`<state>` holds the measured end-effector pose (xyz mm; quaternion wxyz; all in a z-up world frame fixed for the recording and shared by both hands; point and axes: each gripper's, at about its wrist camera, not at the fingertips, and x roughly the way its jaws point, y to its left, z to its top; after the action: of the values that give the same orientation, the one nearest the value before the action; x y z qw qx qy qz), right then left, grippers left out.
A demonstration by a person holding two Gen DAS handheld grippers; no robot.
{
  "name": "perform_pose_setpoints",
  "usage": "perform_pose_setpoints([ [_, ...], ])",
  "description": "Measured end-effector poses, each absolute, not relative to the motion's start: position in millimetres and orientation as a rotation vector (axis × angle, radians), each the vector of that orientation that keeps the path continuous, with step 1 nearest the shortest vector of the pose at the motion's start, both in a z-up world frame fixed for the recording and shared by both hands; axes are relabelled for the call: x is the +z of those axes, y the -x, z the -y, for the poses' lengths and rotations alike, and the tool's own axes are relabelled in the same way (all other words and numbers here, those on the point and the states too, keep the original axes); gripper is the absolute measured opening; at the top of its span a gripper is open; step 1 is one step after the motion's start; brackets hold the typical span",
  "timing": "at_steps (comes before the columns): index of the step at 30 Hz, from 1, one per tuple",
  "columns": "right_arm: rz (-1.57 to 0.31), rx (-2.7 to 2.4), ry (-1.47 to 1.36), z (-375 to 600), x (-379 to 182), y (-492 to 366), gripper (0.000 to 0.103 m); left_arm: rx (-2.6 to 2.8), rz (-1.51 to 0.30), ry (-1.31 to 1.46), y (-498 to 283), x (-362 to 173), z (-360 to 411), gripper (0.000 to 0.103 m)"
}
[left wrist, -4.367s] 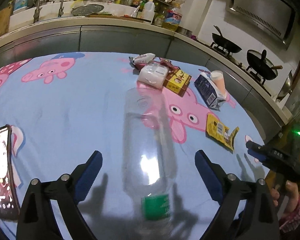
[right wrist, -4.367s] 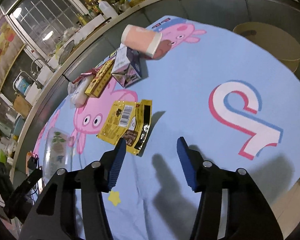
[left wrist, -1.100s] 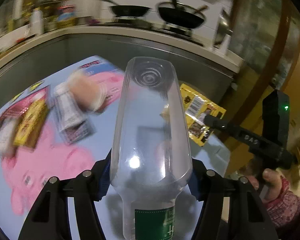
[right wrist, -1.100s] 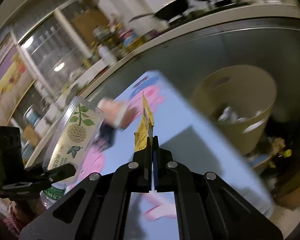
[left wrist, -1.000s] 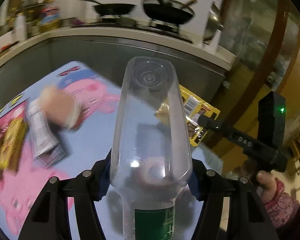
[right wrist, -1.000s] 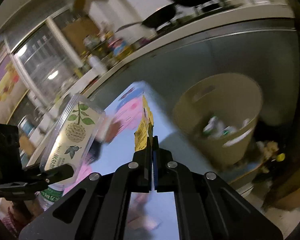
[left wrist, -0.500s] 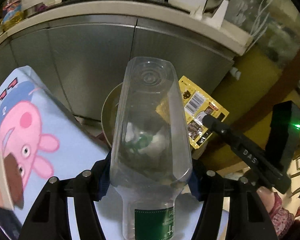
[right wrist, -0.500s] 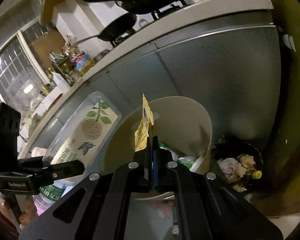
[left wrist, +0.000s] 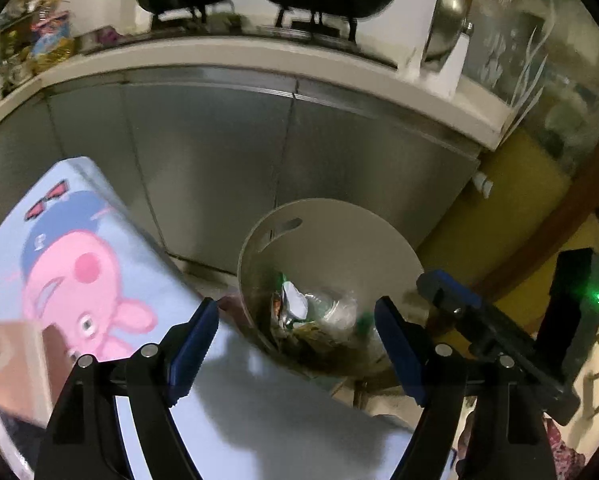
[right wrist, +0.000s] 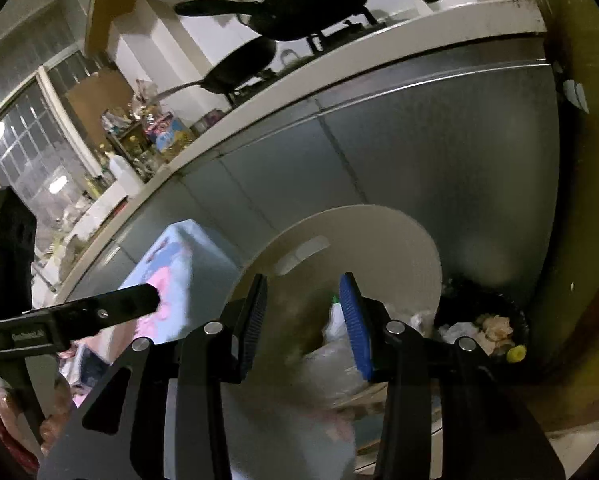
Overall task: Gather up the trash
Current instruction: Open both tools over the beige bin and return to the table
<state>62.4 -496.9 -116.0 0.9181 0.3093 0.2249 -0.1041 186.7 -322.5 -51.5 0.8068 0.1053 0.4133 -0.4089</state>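
Above the trash bin (left wrist: pixel 341 236), both tools (left wrist: pixel 297 342) (right wrist: pixel 304 318) hang open, empty.

Little can be read. In the right wrist view, the black bar of the left gripper (right wrist: pixel 99 312) carries small pale lettering near its hand end, too blurred to spell out. On the tablecloth (left wrist: pixel 59 240), left of the bin (left wrist: pixel 331 248), there are only cartoon pig drawings, no words. Packets on the counter (right wrist: pixel 167 136) show colours, but no legible print
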Motion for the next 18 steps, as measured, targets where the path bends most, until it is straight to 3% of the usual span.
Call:
perform_pose_setpoints([
  [9, -0.496, -0.057, -0.66, 414, -109, -48, 0.038, -0.715, -0.81, -0.169, -133, -51, 197, 0.08],
  [18, -0.661, 0.152, -0.589, 295, -117, -73, 0.038, -0.438, -0.866, -0.125, -96, -86, 27, 0.08],
])
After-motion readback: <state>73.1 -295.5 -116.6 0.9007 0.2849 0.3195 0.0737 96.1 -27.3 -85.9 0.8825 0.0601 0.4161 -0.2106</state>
